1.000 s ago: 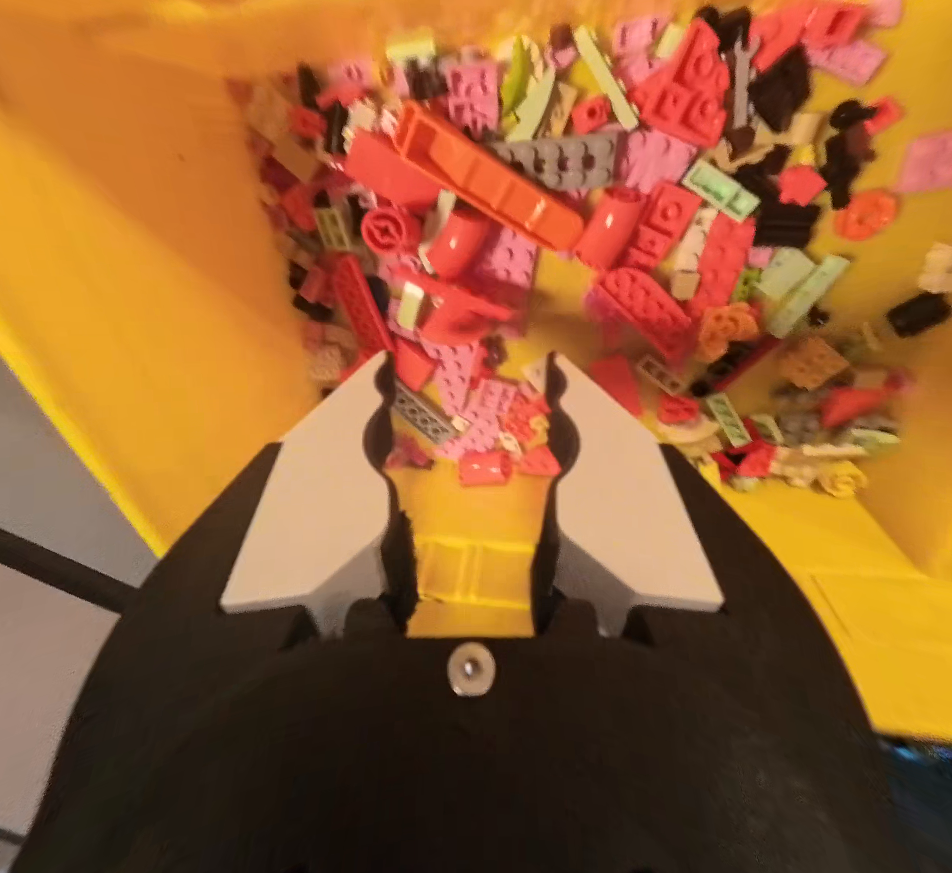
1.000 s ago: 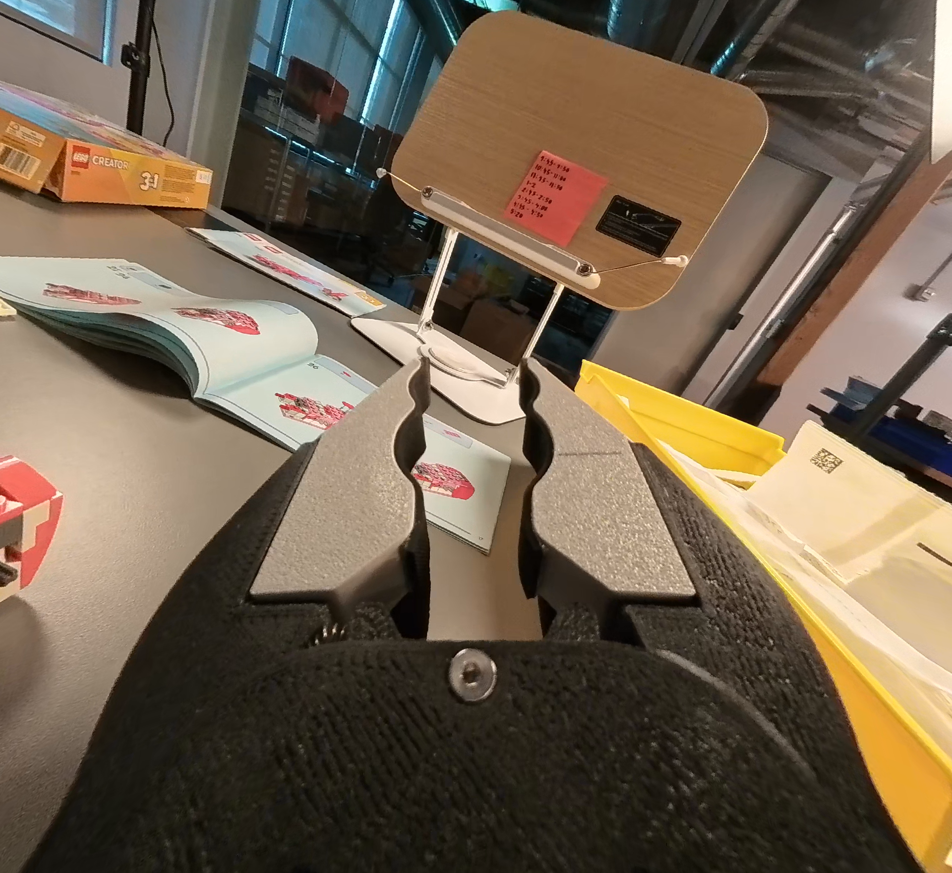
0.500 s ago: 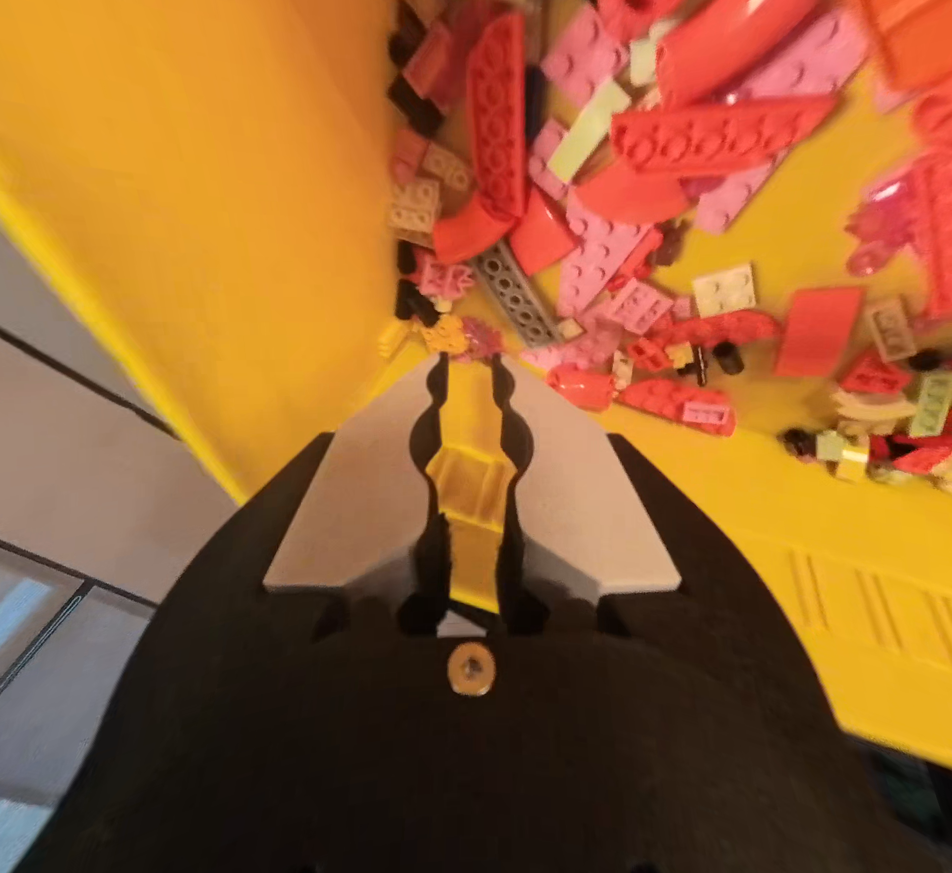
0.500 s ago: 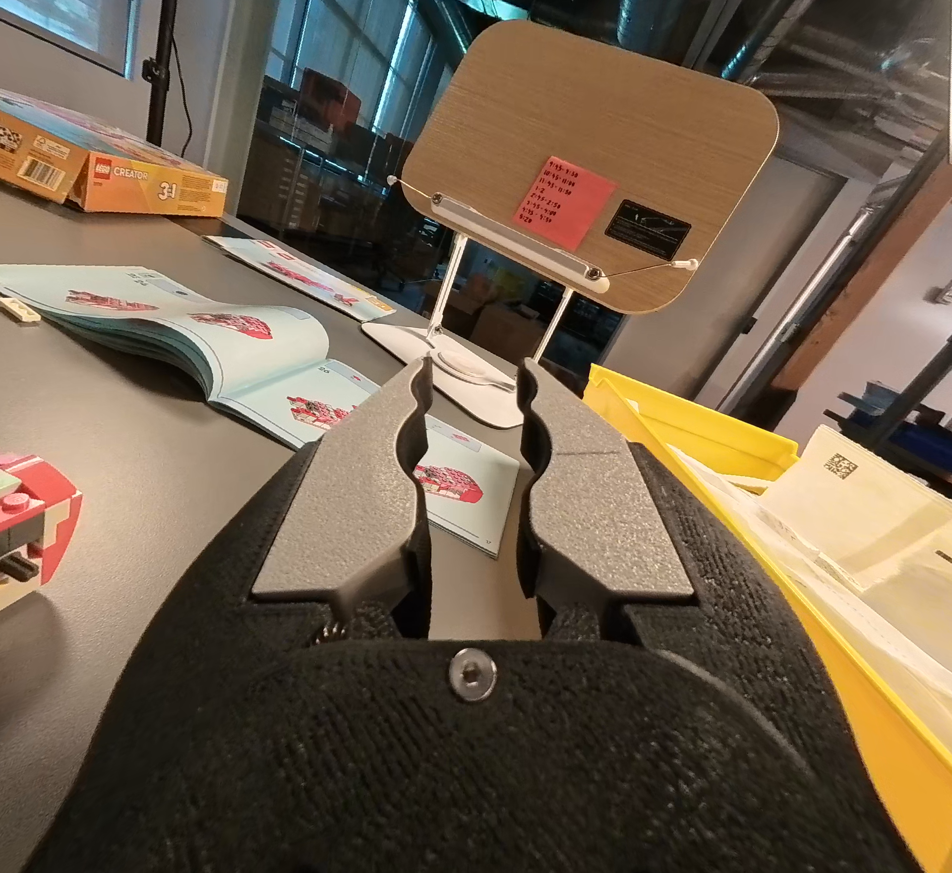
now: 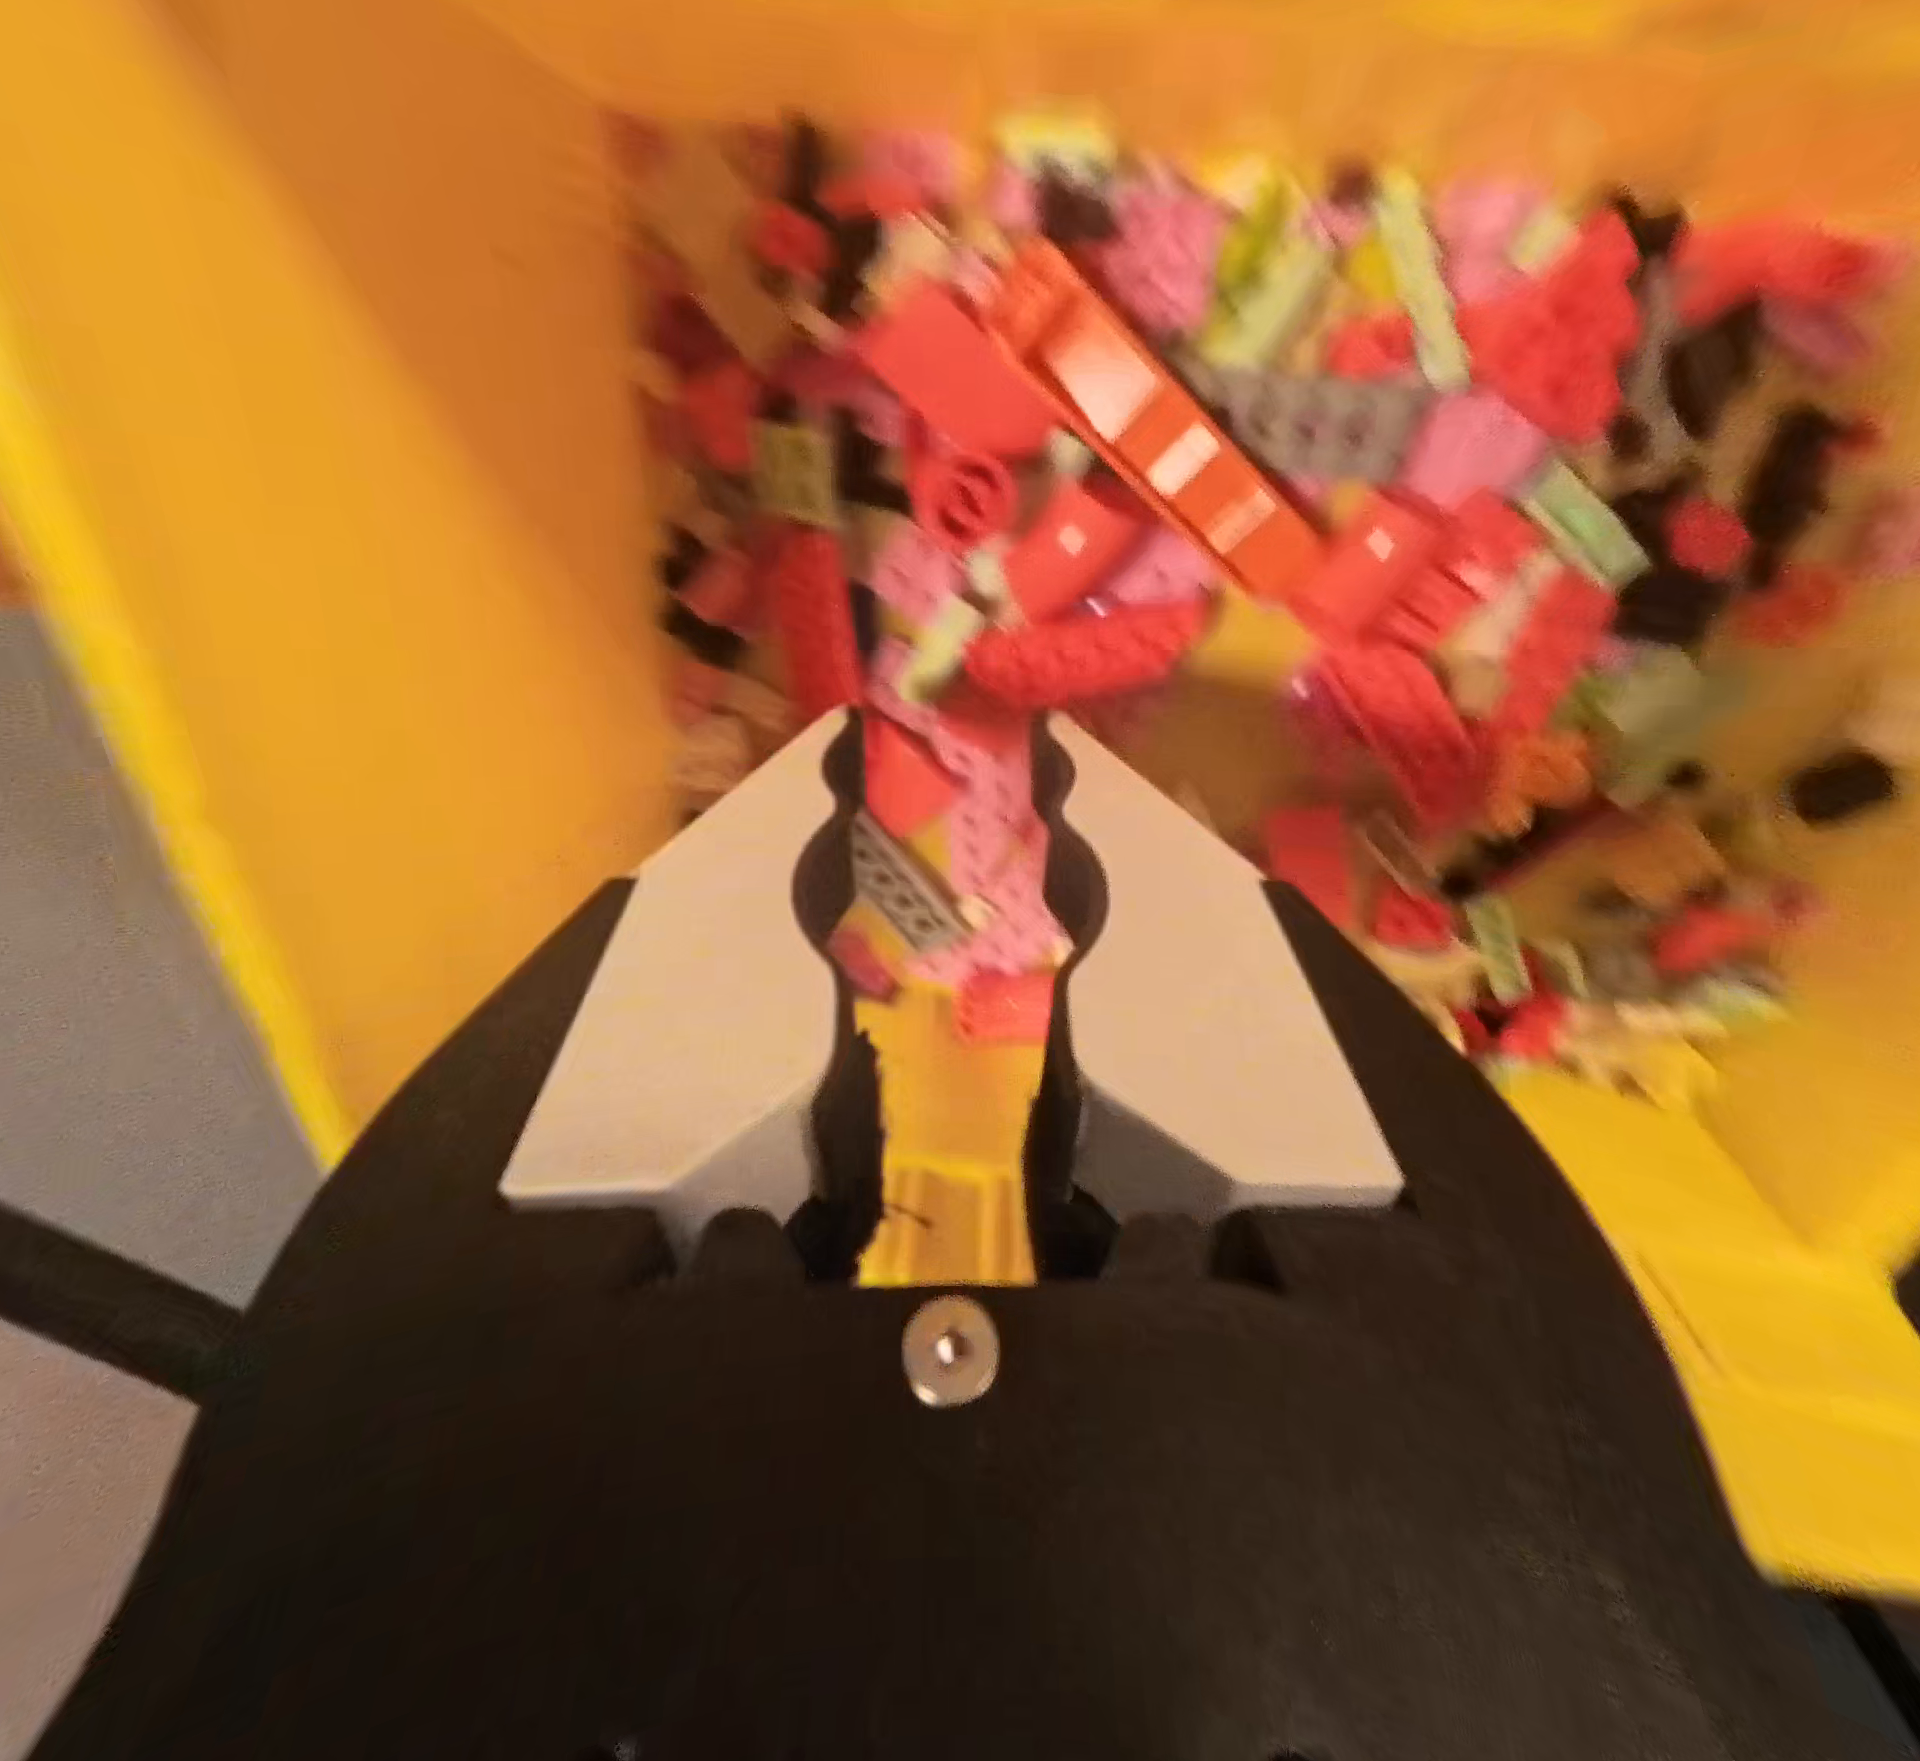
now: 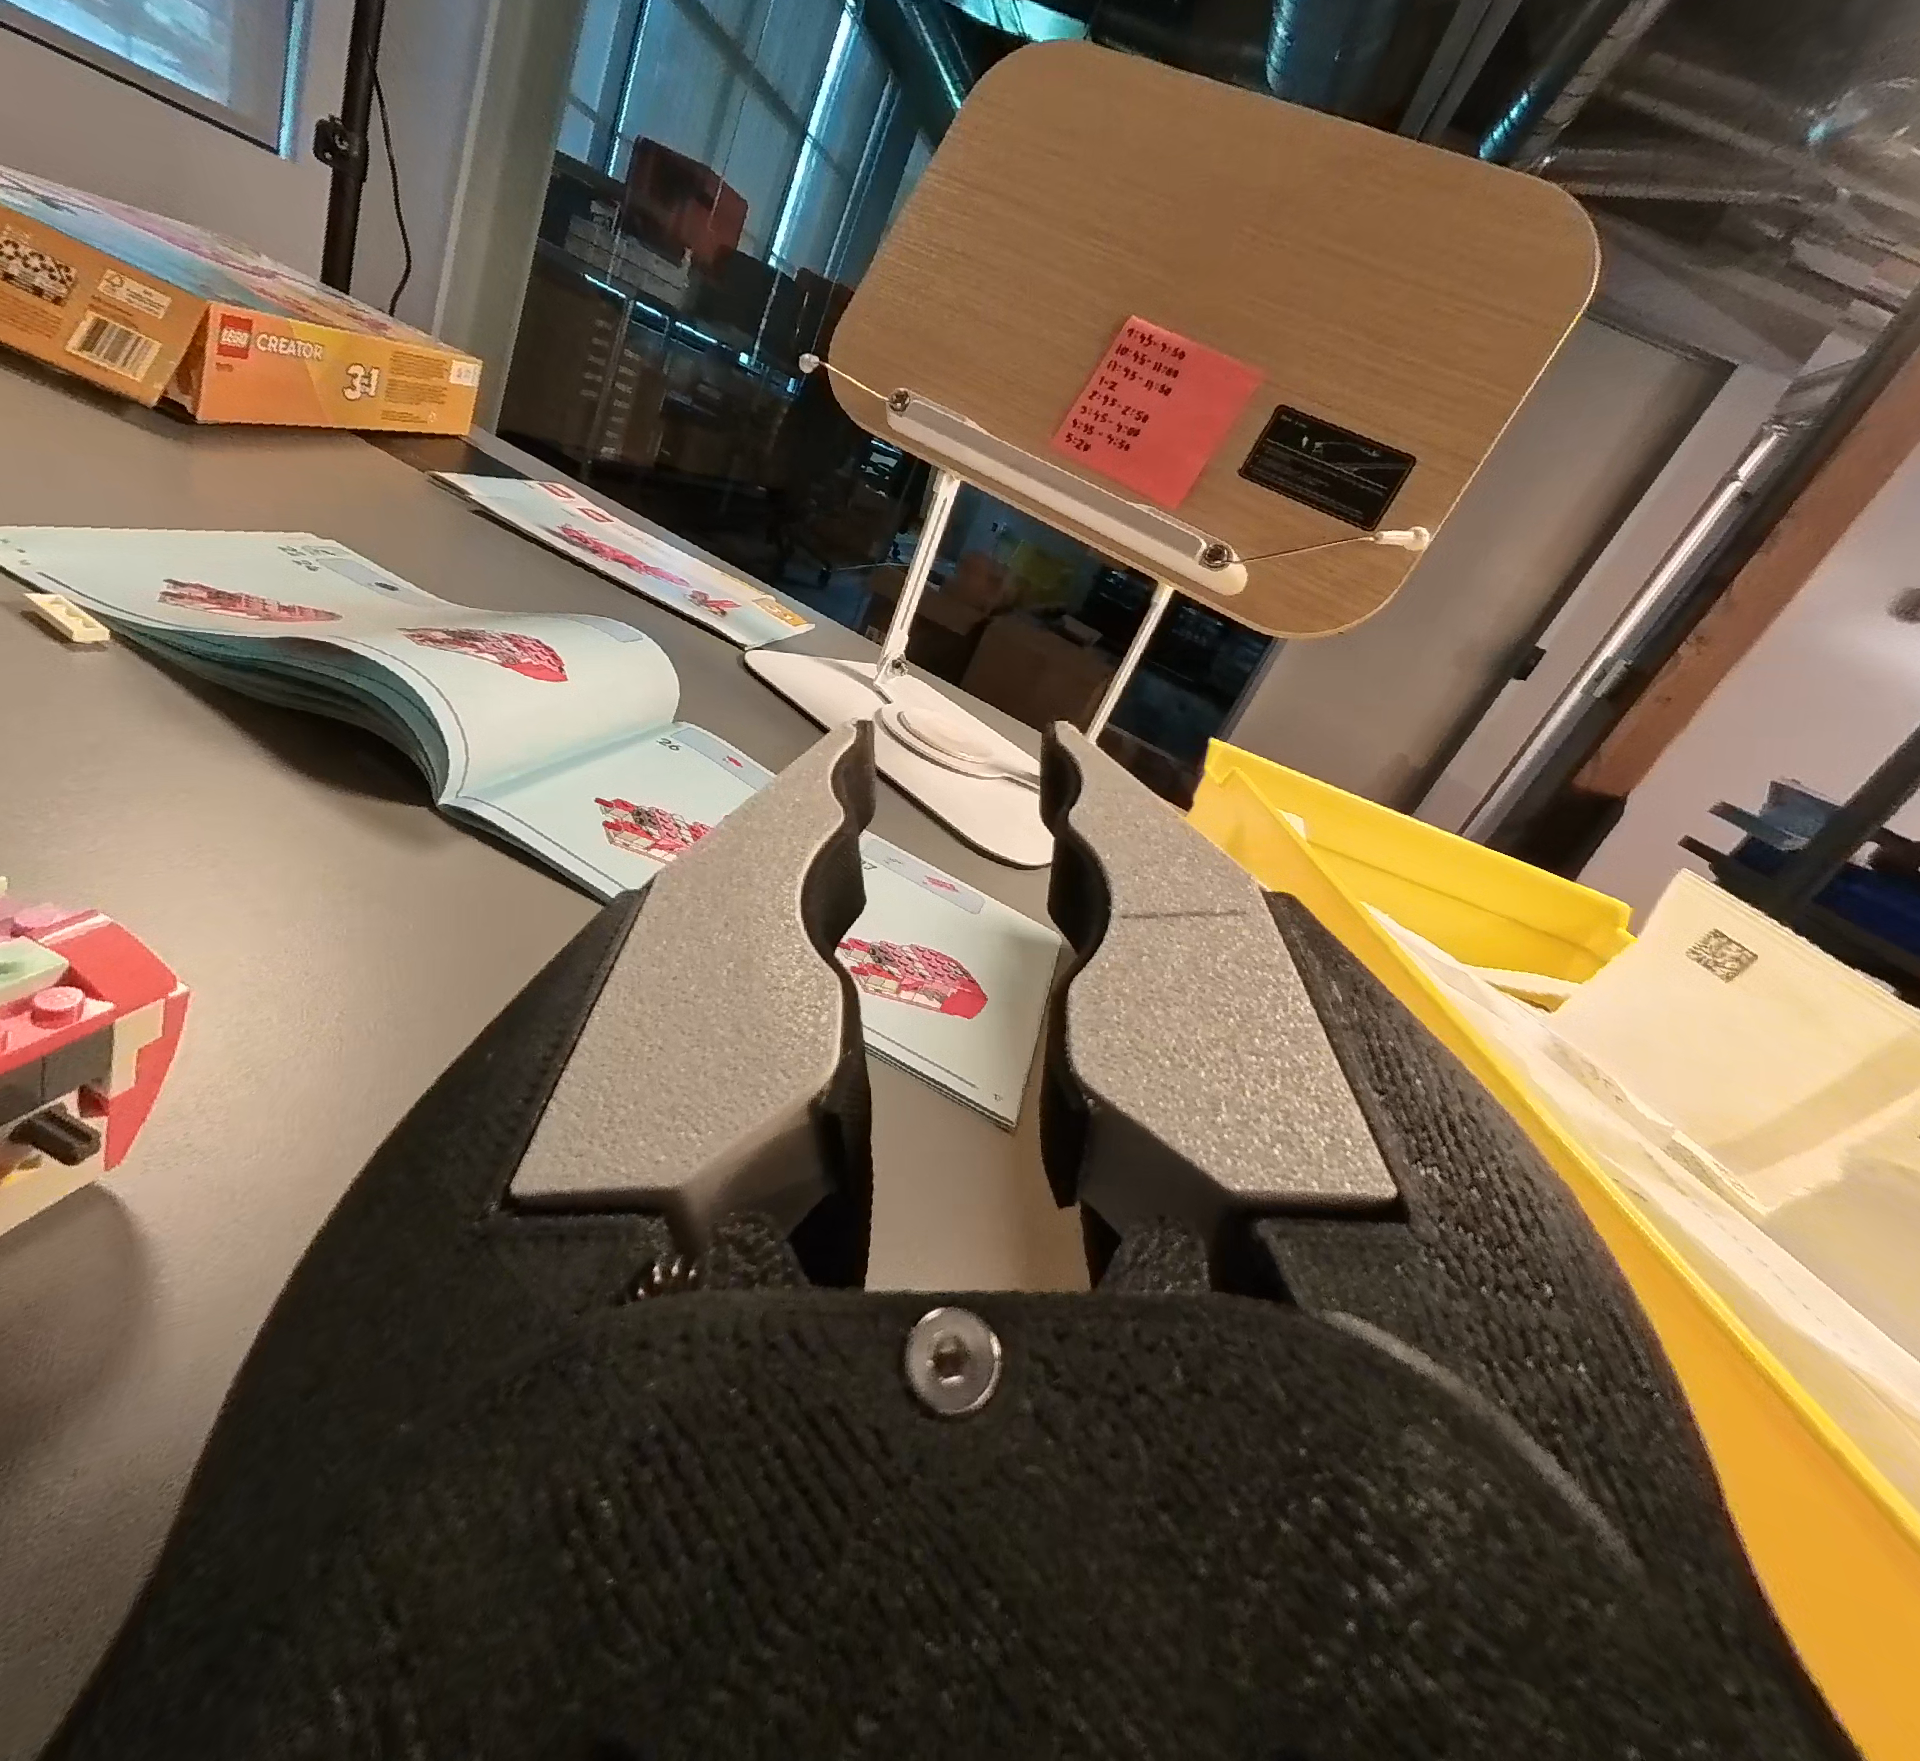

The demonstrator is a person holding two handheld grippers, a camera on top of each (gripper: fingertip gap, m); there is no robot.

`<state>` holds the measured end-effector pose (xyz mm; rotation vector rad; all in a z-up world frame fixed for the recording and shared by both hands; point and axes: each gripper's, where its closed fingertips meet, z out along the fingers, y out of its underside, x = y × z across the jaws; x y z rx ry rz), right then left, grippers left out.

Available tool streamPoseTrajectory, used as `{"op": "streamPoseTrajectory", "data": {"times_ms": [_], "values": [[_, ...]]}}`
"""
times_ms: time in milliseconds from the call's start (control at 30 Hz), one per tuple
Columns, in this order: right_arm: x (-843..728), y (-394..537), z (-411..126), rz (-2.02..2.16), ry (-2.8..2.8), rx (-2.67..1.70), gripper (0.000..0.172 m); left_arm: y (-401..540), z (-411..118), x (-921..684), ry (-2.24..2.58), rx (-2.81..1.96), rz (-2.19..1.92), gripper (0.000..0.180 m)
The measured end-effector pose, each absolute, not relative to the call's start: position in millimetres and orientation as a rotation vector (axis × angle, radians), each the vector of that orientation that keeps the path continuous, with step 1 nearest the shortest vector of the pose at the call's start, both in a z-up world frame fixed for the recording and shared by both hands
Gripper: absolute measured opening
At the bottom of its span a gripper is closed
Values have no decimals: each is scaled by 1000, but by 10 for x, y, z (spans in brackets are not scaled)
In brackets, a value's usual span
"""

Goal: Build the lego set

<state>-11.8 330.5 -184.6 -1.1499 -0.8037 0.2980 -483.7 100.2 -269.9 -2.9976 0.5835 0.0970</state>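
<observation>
Two booklets (image 6: 436,683), one box (image 6: 239,340), one book stand (image 6: 1216,340).

The left gripper (image 5: 951,745) pointed down into a yellow bin (image 5: 343,423), its light grey fingers (image 5: 727,942) parted with a clear gap between the tips. Nothing was seen clamped; the view was heavily blurred. Beyond the tips lay a heap of loose bricks (image 5: 1195,506) on the bin floor, mostly red and pink, with pale green, grey and black pieces. A long orange piece (image 5: 1174,454) lay slantwise on top.
</observation>
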Motion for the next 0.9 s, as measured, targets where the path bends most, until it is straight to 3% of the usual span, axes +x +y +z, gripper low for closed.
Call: {"op": "streamPoseTrajectory", "data": {"times_ms": [33, 133, 200, 300, 467, 800, 900], "values": [[-124, 3302, -1848, 297, -807, -1149, 30, 1117, -2680, -4861, 549, -2952, 124, 40], [-133, 3296, -1850, 295, -813, -1147, 30, 1296, -2717, -4720, 496, -2912, -23, 94], [-132, 3296, -1849, 295, -813, -1147, 30, 1390, -2780, -4705, 500, -2902, -24, 101], [-132, 3296, -1849, 296, -813, -1147, 30, 1497, -2839, -4682, 506, -2884, -26, 80], [-133, 3293, -1849, 298, -815, -1146, 29, 1554, -2803, -4746, 450, -2873, -17, 4], [-137, 3285, -1847, 304, -819, -1144, 29, 702, -2884, -4730, 408, -3246, -211, 0], [-139, 3283, -1846, 306, -819, -1143, 29, 673, -2843, -4854, 344, -3227, -102, 11]]}}
